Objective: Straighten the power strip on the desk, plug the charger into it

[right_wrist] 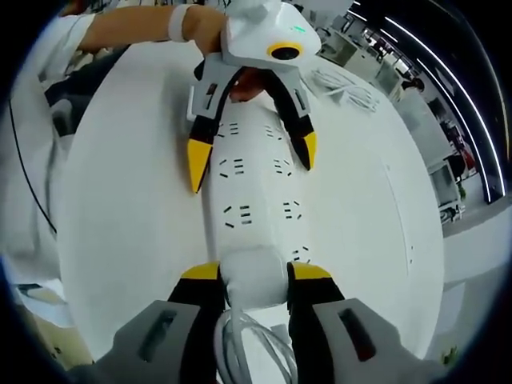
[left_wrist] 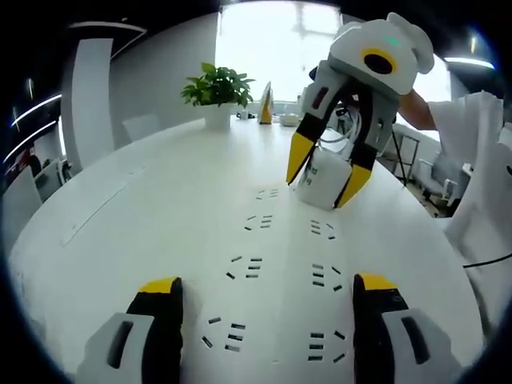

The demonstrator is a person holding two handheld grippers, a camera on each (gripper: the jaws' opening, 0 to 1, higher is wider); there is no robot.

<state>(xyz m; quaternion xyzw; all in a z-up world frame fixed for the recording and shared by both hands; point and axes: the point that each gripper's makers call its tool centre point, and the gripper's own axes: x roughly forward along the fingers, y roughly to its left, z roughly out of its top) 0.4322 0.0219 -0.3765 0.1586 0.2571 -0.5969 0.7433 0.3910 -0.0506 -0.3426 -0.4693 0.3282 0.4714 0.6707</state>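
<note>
White charger clamped in my right tongs, poised at the far end of the power strip; plugging in is not yet done.

Left gripper view: my left gripper [left_wrist: 268, 308] has its jaws apart, one on each side of the white power strip [left_wrist: 280, 276], which runs away from me along the white desk [left_wrist: 120, 208]; I can't tell if the tips touch it. At the strip's far end my right gripper [left_wrist: 328, 176] grips the charger [left_wrist: 326, 178], tilted just above or at the last sockets. The strip looks roughly straight to me.

Right gripper view: my right gripper [right_wrist: 254, 280] is clamped on the charger [right_wrist: 254, 276], its cable [right_wrist: 244, 348] trailing toward me. The strip [right_wrist: 256, 192] stretches ahead, and the left gripper [right_wrist: 252, 160] straddles its far end, spread wide. What's left, I'd judge, is seating the prongs.
</note>
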